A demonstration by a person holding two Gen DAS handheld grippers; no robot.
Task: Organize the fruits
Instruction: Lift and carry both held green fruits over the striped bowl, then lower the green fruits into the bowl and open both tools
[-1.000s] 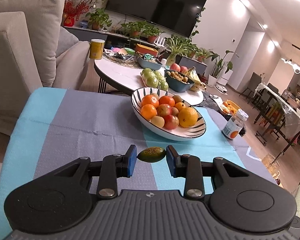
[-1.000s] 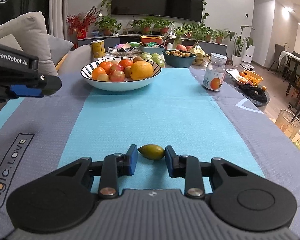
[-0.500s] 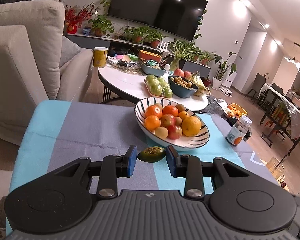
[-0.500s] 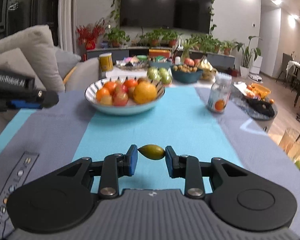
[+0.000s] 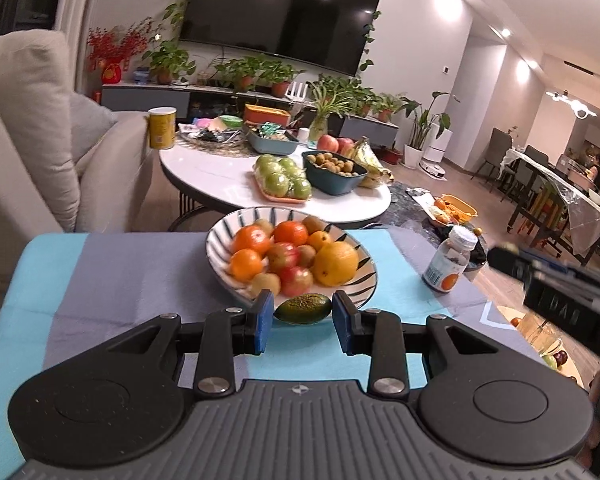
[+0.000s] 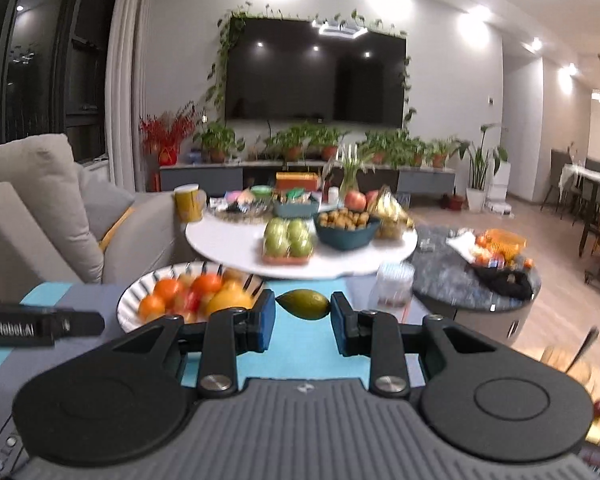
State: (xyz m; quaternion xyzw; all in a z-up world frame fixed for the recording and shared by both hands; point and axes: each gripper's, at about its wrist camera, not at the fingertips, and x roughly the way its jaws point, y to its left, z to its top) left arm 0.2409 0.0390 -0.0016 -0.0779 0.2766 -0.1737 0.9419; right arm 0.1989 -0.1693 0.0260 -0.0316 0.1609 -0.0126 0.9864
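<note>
Two grippers each clamp a small oval fruit above the blue-and-grey clothed worktop (image 5: 112, 280). Left gripper (image 5: 302, 322) holds a dark green, rough-skinned fruit (image 5: 302, 309) just near of the striped white bowl of oranges and apples (image 5: 292, 258). Right gripper (image 6: 302, 322) pinches a smooth yellow-green fruit (image 6: 303, 304) end to end, with the bowl to its left and a clear jar (image 6: 394, 284), blurred, to its right.

Wall-mounted television (image 6: 315, 79) above potted plants (image 6: 300, 140)
</note>
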